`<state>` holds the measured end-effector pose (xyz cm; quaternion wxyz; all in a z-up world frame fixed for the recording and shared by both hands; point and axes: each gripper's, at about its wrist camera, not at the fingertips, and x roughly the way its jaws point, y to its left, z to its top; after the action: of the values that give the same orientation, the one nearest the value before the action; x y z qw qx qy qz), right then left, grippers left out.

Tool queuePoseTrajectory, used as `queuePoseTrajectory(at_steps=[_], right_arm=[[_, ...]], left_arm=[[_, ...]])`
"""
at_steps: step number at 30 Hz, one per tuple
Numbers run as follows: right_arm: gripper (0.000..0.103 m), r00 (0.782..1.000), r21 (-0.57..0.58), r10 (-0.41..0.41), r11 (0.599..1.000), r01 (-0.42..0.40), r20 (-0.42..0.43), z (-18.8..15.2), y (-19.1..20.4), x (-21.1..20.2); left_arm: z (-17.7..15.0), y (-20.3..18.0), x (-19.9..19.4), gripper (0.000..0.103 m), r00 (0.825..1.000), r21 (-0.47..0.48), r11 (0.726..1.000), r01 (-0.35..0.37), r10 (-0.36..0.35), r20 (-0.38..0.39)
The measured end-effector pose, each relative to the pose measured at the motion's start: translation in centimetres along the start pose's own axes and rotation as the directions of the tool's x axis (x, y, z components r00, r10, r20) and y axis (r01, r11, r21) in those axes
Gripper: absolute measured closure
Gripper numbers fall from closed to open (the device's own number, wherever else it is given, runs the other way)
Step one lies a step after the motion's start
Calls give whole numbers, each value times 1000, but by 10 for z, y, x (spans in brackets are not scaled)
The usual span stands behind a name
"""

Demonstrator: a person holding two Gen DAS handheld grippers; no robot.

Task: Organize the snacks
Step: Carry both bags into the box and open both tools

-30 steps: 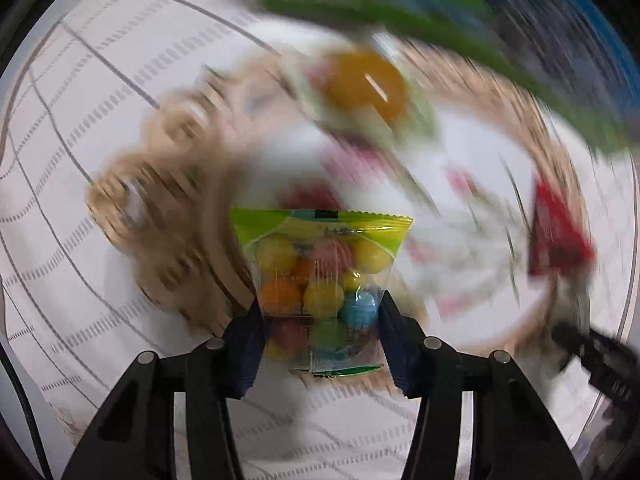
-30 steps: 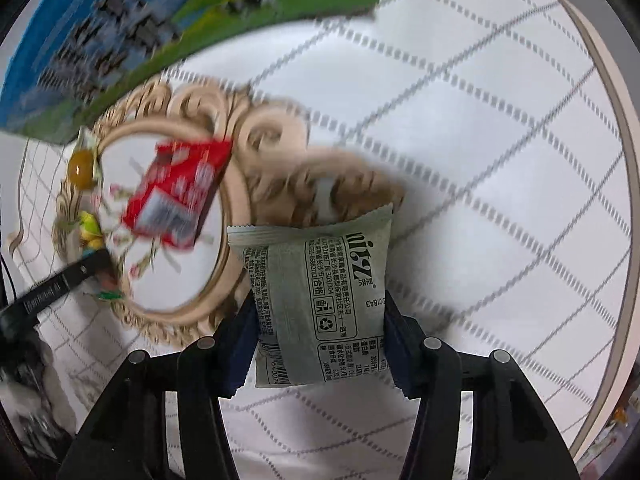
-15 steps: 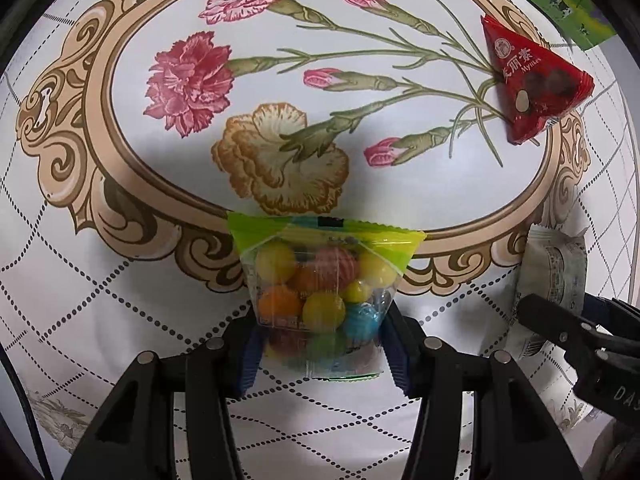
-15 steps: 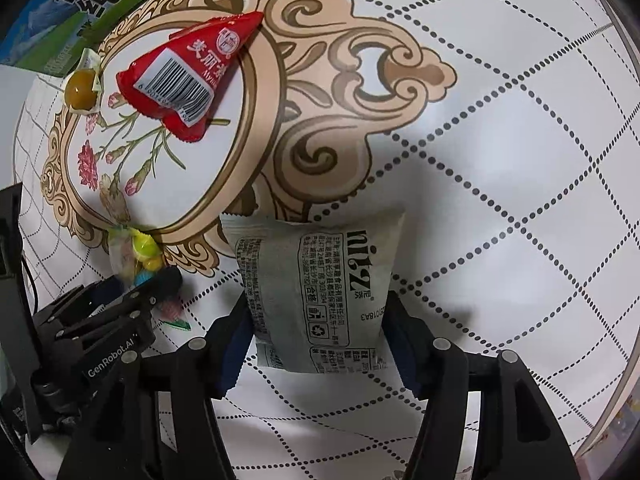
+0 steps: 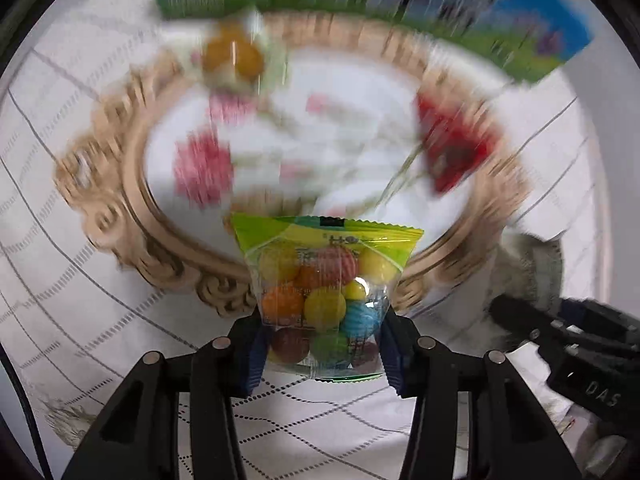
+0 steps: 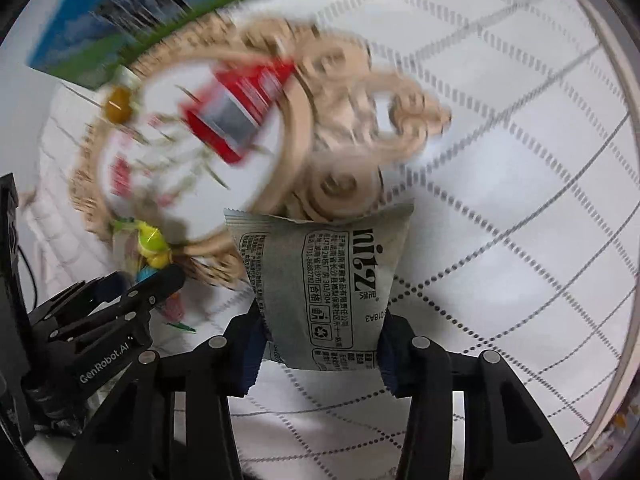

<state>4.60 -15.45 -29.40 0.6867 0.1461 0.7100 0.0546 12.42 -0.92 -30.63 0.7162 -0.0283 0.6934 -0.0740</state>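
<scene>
Two packets held: left claw (image 5: 322,344) has just been closing, now clamped on candy bag (image 5: 326,292); right claw (image 6: 320,346) likewise on grey packet (image 6: 322,280). Carry both clear of bench (image 6: 500,160) toward green box (image 5: 440,12) (blurred); keep grip firm, packets slippery.

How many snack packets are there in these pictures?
4: a candy-ball bag in the left tool, a grey packet in the right tool, a red packet and an orange-sweet packet lying on the tablecloth. Others may be hidden.

Home dining table: floral tablecloth (image 5: 100,320); scattered snack packets; milk carton (image 5: 400,12)
</scene>
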Motion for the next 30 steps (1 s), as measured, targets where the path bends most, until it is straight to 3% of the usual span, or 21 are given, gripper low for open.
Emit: queuePoseTrajectory(at_steps=[4, 7, 9, 12, 17, 20, 25, 26, 27, 28, 29, 30], right_arm=[[53, 992, -41, 72, 997, -68, 103, 17, 17, -69], [53, 973, -79, 111, 992, -97, 203, 54, 31, -125], [53, 961, -97, 118, 991, -96, 249, 80, 37, -150], [53, 947, -123, 65, 992, -27, 313, 128, 47, -171], [53, 960, -103, -32, 993, 63, 277, 212, 57, -150], [53, 970, -90, -72, 991, 95, 233, 238, 59, -126], [52, 981, -68, -99, 991, 112, 166, 270, 49, -85], [40, 983, -64, -102, 992, 113, 154, 272, 48, -81], [20, 984, -64, -110, 991, 119, 140, 275, 47, -75], [12, 984, -65, -115, 990, 125, 133, 276, 46, -72], [9, 984, -67, -117, 990, 126, 132, 276, 46, -69], [9, 984, -70, -127, 988, 137, 125, 277, 45, -67]], left_arm=[[35, -11, -68, 58, 991, 20, 998, 67, -69, 116], [76, -18, -120, 58, 977, 56, 996, 74, -84, 198], [100, -16, -138, 58, 972, 69, 996, 52, -66, 225], [140, -10, -149, 58, 969, 74, 997, -13, -6, 247], [209, 9, -123, 58, 981, 42, 992, -115, 107, 163], [230, 25, -98, 58, 980, 23, 986, -168, 164, 109], [248, 45, -64, 56, 984, -2, 985, -174, 174, 34], [248, 47, -60, 55, 985, -4, 985, -173, 173, 20], [250, 47, -56, 55, 984, -6, 984, -177, 177, 9], [251, 48, -53, 51, 984, -13, 984, -176, 176, -1], [251, 50, -50, 38, 987, -24, 987, -159, 159, -9], [255, 50, -49, 32, 989, -31, 989, -146, 146, -9]])
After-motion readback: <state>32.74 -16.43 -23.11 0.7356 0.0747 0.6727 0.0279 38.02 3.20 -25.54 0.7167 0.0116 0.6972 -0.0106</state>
